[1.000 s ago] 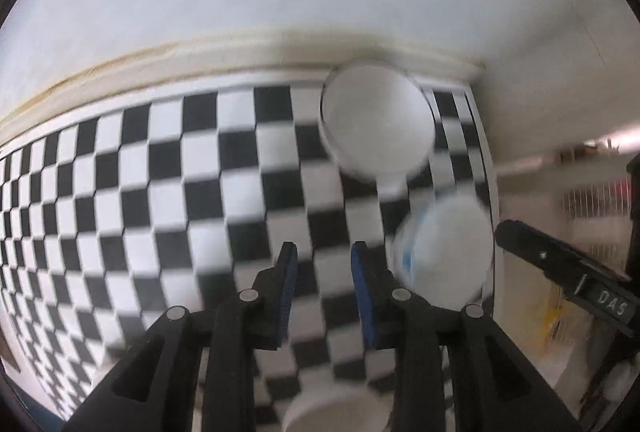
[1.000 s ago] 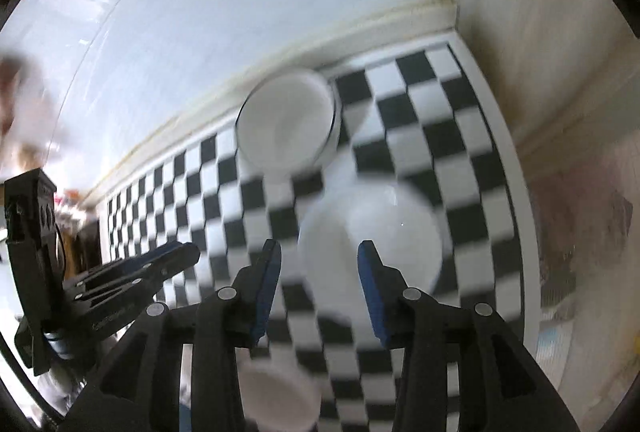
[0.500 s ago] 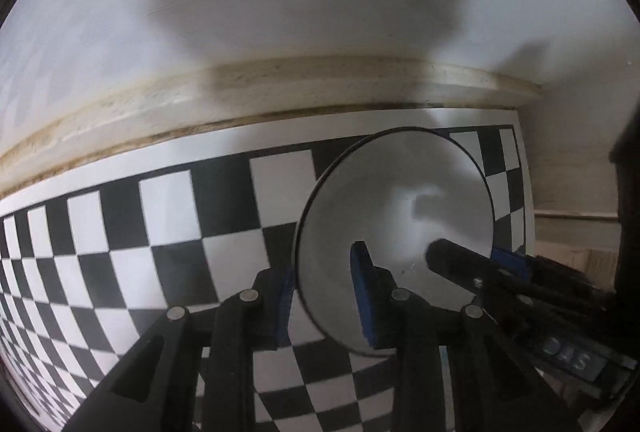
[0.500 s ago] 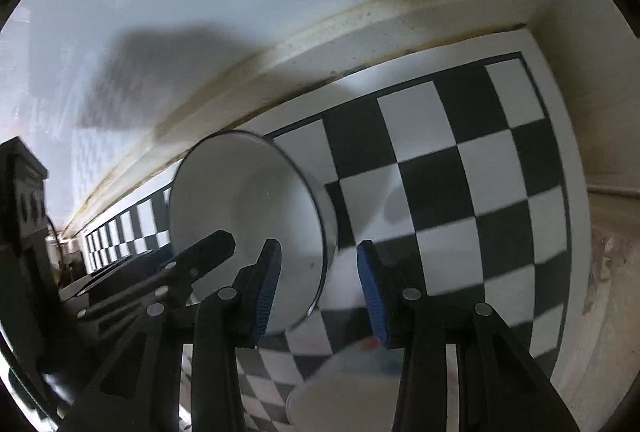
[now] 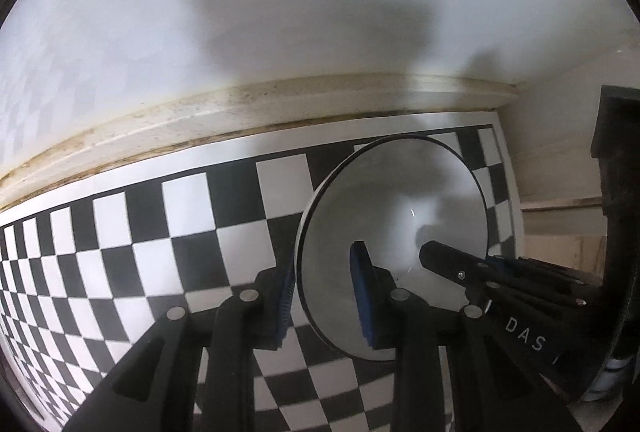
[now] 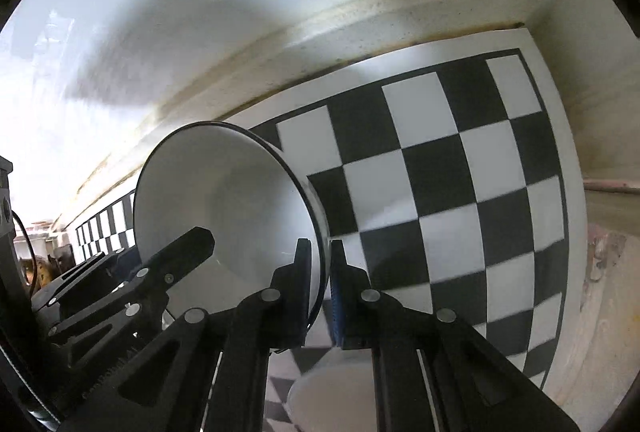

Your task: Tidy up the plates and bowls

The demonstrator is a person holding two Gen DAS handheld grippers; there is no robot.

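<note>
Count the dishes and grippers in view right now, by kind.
White round bowl with thin dark rim: 1
Plain white round dish, partly cut off at the frame's bottom: 1
Black two-finger grippers with blue pads: 2, the left gripper and the right gripper
Total: 4
</note>
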